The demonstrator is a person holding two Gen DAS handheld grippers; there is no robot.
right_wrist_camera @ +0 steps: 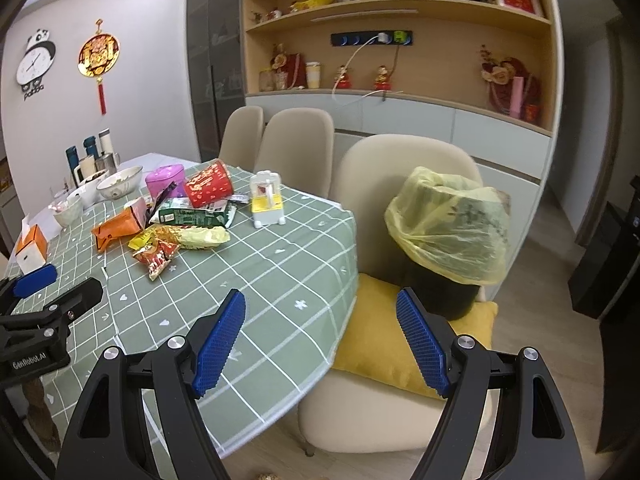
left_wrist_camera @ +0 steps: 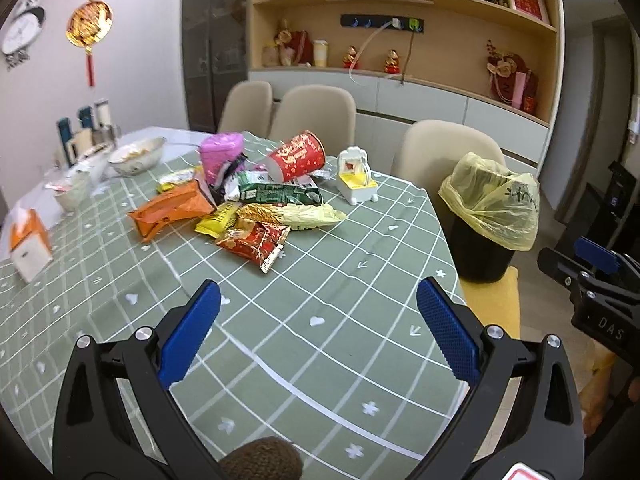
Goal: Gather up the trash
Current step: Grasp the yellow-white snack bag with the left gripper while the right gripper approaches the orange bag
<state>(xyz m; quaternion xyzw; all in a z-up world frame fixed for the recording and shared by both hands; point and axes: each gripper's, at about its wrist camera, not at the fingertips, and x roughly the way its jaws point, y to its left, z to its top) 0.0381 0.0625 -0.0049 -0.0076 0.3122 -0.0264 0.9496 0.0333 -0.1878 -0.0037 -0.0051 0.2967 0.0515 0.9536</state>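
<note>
A heap of snack wrappers lies on the green checked tablecloth: orange, green, yellow and red packets, a tipped red paper cup and a pink tub. A black bin with a yellow bag stands on a yellow cushion on a chair at the right. My left gripper hovers open over the cloth, short of the heap. My right gripper is open above the table edge, near the bin.
A small white-and-yellow toy stands beside the heap. Bowls, cups and bottles crowd the far left of the table, with an orange tissue box near the left edge. Beige chairs and shelving stand behind.
</note>
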